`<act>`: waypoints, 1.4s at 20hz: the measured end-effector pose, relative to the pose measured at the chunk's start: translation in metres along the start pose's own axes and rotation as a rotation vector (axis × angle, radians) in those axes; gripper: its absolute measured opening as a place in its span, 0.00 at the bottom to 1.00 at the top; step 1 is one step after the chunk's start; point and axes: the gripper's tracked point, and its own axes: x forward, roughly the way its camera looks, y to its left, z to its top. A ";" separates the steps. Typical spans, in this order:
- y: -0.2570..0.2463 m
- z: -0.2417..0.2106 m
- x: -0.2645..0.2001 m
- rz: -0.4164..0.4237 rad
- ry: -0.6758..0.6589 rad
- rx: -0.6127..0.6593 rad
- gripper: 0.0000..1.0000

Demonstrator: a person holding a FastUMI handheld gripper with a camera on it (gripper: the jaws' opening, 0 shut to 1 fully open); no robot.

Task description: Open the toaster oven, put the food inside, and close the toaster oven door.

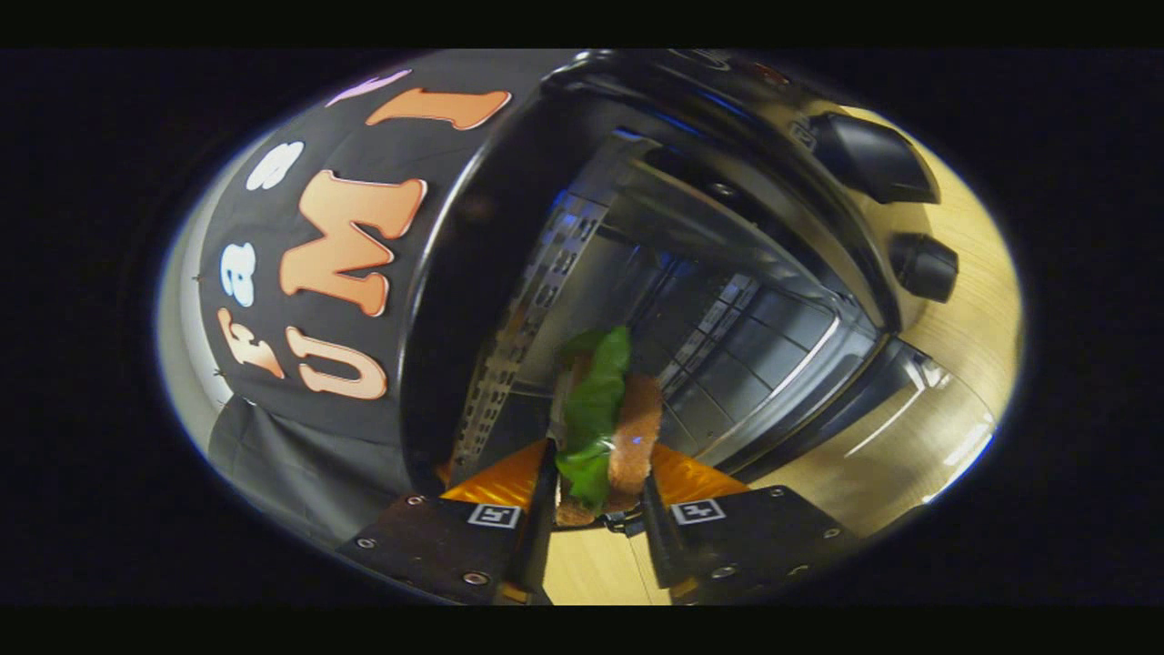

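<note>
Pale wood desk under a black toaster oven; dark cloth wall behind it. The view is tilted, so the oven appears rolled to one side. Oven door is down and open; two knobs sit on the control panel. The metal-lined cavity is exposed, with perforated rack guides along one wall.

Claw: fingers closed most of the way, both pressing on the food, a sandwich with bread-coloured slices and a green leaf sticking out. It is held between the fingertips, just at the oven mouth, above the open door.

Step in hand, as I judge it: carrying the food into the cavity.
- Keep the sandwich level so the filling does not slide out.
- Advance straight in, clear of the rack guides and the door edge.
- Set it down well inside before easing the fingers apart.
- Door closing remains.
</note>
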 end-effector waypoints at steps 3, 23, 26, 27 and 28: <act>-0.012 -0.010 -0.012 -0.057 0.076 -0.051 0.74; -0.053 -0.063 -0.122 -0.226 0.302 -0.466 0.96; -0.070 -0.090 -0.145 -0.266 0.387 -0.614 0.96; -0.077 -0.098 -0.151 -0.282 0.415 -0.660 0.96; -0.082 -0.109 -0.157 -0.289 0.436 -0.693 0.97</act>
